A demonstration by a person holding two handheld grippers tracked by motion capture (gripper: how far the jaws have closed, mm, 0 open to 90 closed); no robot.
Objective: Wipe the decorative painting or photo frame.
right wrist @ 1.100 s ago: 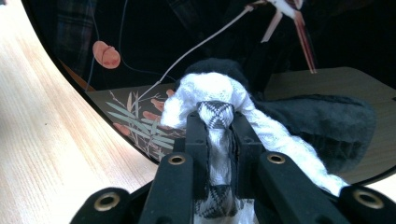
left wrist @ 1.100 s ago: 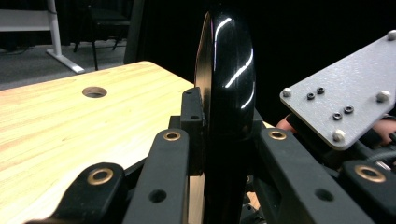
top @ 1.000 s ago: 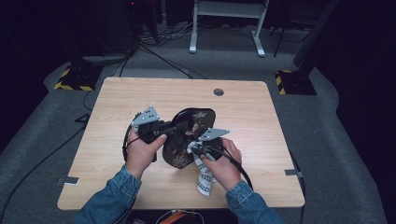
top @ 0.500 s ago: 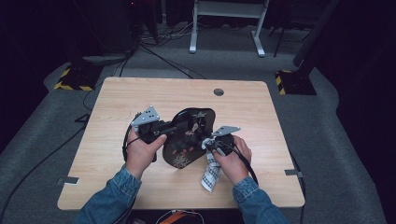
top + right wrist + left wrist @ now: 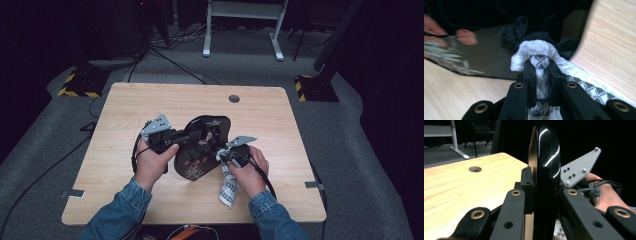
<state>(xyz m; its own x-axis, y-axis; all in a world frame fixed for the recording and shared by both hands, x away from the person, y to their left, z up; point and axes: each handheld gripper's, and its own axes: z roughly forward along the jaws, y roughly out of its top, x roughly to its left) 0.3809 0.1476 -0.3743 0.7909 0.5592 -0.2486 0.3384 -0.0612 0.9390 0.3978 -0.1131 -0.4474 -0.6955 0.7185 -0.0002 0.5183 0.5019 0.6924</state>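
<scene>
Dim room, wood table [image 5: 150, 200]: left gripper [image 5: 186, 138] clamps the tray [image 5: 205, 145]; right gripper [image 5: 223, 156], clamped on cloth [image 5: 228, 187], should wipe gently.

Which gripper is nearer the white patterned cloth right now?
Right. The right gripper is shut on the white patterned cloth, bunched between its jaws. The left gripper sits across the black tray, clamped on the tray's edge, apart from the cloth.

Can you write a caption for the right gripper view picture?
Right gripper pinches a white patterned cloth beside a black flowered tray.
</scene>
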